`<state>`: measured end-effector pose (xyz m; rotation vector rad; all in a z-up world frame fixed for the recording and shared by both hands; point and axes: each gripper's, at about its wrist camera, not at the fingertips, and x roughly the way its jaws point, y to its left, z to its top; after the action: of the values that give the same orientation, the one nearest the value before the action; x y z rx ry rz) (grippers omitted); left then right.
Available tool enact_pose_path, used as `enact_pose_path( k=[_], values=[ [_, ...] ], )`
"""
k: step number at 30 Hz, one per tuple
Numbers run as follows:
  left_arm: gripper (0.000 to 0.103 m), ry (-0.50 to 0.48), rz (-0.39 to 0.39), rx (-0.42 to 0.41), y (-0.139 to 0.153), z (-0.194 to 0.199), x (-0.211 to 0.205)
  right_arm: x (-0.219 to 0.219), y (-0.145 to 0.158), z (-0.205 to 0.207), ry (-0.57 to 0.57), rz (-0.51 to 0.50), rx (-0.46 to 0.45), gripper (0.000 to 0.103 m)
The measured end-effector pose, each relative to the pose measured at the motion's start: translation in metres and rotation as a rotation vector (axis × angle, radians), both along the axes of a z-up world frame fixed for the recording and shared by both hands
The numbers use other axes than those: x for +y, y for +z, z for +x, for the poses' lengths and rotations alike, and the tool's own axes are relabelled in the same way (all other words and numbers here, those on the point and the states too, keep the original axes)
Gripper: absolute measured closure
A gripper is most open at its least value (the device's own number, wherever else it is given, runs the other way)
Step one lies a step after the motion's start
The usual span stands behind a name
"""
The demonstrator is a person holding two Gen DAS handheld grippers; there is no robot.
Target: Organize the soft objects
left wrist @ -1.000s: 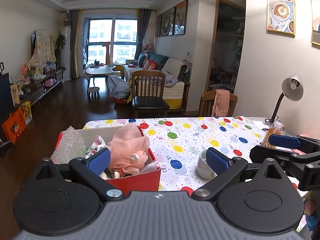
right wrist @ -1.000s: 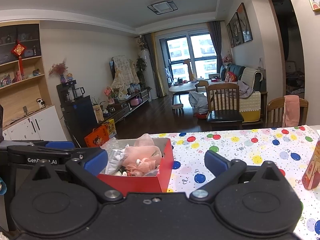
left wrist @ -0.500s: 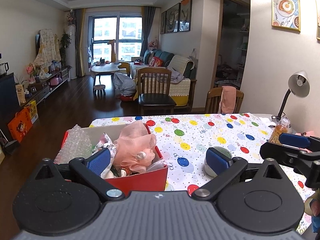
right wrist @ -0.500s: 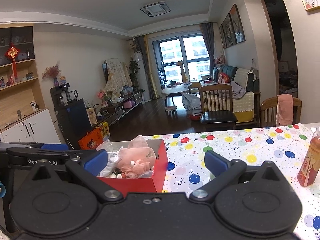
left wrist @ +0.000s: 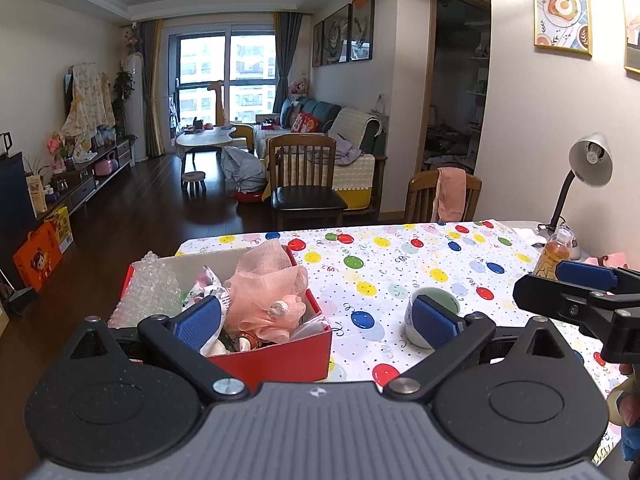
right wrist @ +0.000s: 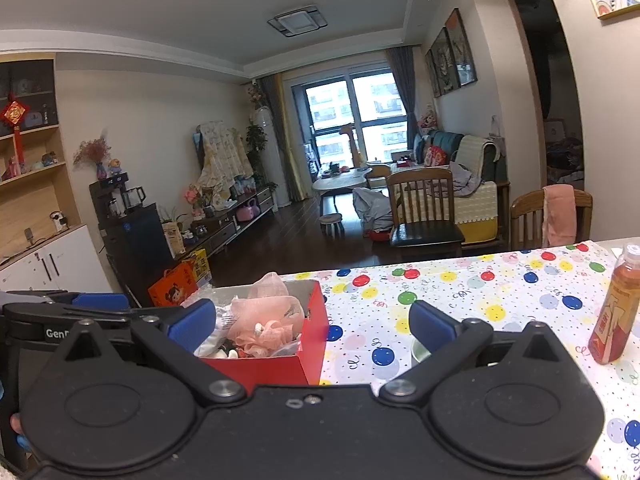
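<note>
Both grippers, left gripper [left wrist: 316,322] and right gripper [right wrist: 312,326], gape wide, empty.

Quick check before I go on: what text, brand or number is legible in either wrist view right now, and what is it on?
"GenR", cut off by the right gripper's body: on the black body of the left gripper, right wrist view.
Bottle label: print is there, too blurred to read.
Orange gift bag on the floor: a cartoon face, no legible words.
Red box: no text visible.

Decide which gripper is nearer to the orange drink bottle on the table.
Right. The bottle stands just off the right gripper's right side. The left gripper is farther: from it, the bottle sits beyond the right gripper, by the lamp.
</note>
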<state>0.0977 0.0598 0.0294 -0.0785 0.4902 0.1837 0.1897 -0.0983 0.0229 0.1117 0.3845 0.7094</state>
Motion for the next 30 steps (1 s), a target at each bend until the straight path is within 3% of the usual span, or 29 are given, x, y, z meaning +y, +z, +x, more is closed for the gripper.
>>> enact_pose_path(
  k=[30],
  values=[
    [0.001, -0.013, -0.009, -0.001, -0.003, -0.001, -0.02, -0.015, 0.006, -0.013, -0.08, -0.068, -0.001, 0.0]
  ],
)
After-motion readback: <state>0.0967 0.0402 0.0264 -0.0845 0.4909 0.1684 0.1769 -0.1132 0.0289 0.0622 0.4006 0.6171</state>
